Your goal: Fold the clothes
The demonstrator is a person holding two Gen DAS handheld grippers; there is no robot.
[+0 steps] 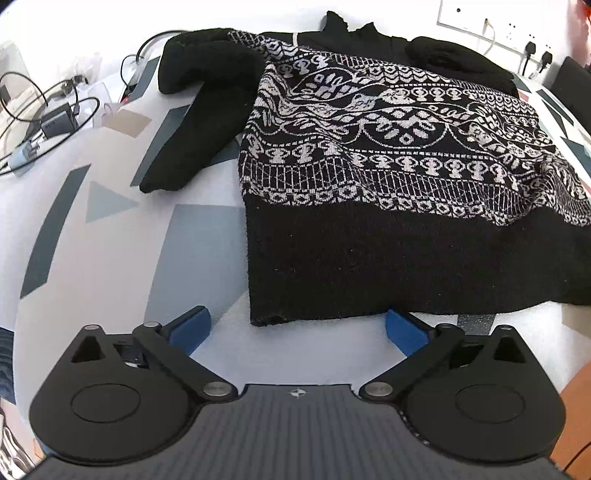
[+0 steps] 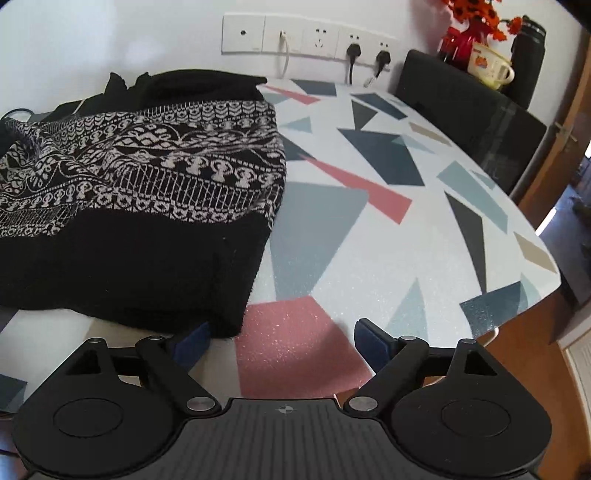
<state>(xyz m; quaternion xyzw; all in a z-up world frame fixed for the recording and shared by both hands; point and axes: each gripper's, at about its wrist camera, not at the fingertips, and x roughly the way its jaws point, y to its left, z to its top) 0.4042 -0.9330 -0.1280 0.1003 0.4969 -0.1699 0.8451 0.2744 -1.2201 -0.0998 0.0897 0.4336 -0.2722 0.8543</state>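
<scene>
On the white tabletop printed with grey, blue and pink geometric shapes (image 2: 388,229), a black knitted sweater with a white patterned band (image 1: 388,158) is laid flat, its plain black hem turned toward both cameras. One black sleeve (image 1: 192,122) is seen bent outward at the sweater's left side in the left wrist view; a second black sleeve (image 1: 454,55) is folded across the far upper part of the garment.

Left gripper (image 1: 297,326): blue-padded fingers (image 1: 192,326) are spread wide, nothing is held; the near left corner of the hem lies between the two pads, and contact cannot be told.

Right gripper (image 2: 282,341): fingers are likewise spread wide and empty. The near right corner of the hem lies just beside the left blue pad (image 2: 192,343), partly in front of it; the other pad stands over bare tabletop.

Background items, left wrist view: tangled black cables and a dark adapter (image 1: 55,118) at the table's far left edge.

Background items, right wrist view: a white wall socket strip with two black plugs (image 2: 310,37); a black chair back (image 2: 469,107); a cream mug with an orange print (image 2: 489,66); red flowers (image 2: 476,11); a black flask (image 2: 528,55).
</scene>
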